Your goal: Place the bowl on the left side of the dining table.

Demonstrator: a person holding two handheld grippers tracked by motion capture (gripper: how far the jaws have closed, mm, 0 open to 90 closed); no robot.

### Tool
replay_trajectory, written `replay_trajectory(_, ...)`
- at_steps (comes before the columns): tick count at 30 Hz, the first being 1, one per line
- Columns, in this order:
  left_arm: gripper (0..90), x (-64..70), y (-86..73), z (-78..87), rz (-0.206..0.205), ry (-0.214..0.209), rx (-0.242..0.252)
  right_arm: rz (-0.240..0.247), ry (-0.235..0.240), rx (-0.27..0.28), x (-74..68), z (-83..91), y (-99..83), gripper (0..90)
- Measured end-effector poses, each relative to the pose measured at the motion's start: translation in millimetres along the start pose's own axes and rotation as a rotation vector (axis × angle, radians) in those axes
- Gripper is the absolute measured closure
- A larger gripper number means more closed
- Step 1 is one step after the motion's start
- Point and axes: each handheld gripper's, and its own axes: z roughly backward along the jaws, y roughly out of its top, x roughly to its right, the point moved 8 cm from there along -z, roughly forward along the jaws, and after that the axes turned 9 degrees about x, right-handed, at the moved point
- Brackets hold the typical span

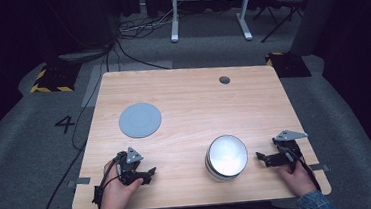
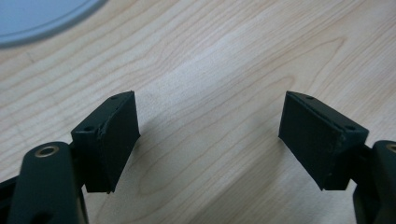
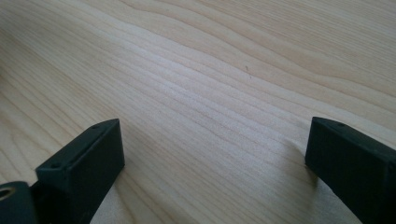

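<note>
Black jaws stand spread on both tools, with nothing between them but bare wood. The left tool (image 1: 151, 172) rests low at the near left of the counter (image 1: 188, 104), pointing right; in the left gripper view its jaws (image 2: 210, 135) gape wide over the grain, and the edge of the grey plate (image 2: 37, 18) shows at the far left corner. The right tool (image 1: 260, 157) sits at the near right, pointing left toward the stack of bowls (image 1: 226, 157), its jaws (image 3: 215, 154) equally wide over plain wood.

That stack stands near the front edge, between the two tools and closer to the right one. Its top bowl is pale and shiny inside, with dark bands down the side. The grey plate (image 1: 140, 120) lies flat, well apart, at the left middle of the counter.

The step in hand looks like a first reach for the bowls. To do it well, the right tool should come in level with the top rim, one jaw inside and one outside the wall, and close on the rim alone so the lower bowls stay put. A glossy wall may slip, so the grip should bite deep before lifting straight up. The left tool can steady the lower stack.
</note>
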Motion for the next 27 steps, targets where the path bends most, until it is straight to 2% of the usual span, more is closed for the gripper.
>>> replay_trajectory(1, 20.3, 3.1, 3.2, 2.7, 0.0, -0.014, -0.001, -0.001, 0.001, 0.001, -0.2, 0.0, 0.1, 4.7)
replay_trajectory(4, 21.1, 6.5, 12.2, 8.4, -0.024, -0.008, 0.009, 0.0, 0.0, 0.0, 0.0, 0.0, 0.0, 4.7)
replay_trajectory(5, 21.4, 10.0, 14.3, 10.3, -0.007, -0.014, 0.007, -0.002, 0.001, 0.001, -0.3, -0.1, 0.1, 4.7)
replay_trajectory(6, 21.6, 9.7, 18.2, 12.4, -0.028, -0.008, 0.014, 0.001, 0.0, 0.0, 0.1, 0.0, 0.0, 4.7)
replay_trajectory(8, 21.8, 14.8, 23.2, 16.7, -0.019, -0.026, 0.014, -0.001, 0.001, 0.0, -0.2, 0.0, 0.0, 4.7)
replay_trajectory(10, 22.9, 16.5, 28.8, 22.2, -0.022, -0.025, 0.007, 0.0, 0.0, 0.0, 0.0, 0.0, 0.0, 4.7)
replay_trajectory(14, 26.0, 24.7, 39.9, 32.6, -0.003, -0.042, -0.009, -0.002, 0.001, 0.001, -0.3, 0.0, 0.1, 4.7)
replay_trajectory(17, 25.9, 29.3, 51.1, 39.5, 0.003, -0.051, 0.014, -0.001, 0.0, 0.0, -0.1, 0.1, -0.1, 4.7)
replay_trajectory(22, 24.9, 34.0, 64.8, 47.2, -0.02, -0.045, 0.037, -0.002, -0.001, 0.0, -0.2, 0.3, -0.2, 4.7)
replay_trajectory(27, 24.8, 46.2, 80.9, 55.4, -0.043, -0.059, 0.069, -0.002, -0.001, 0.0, -0.2, 0.3, -0.2, 4.7)
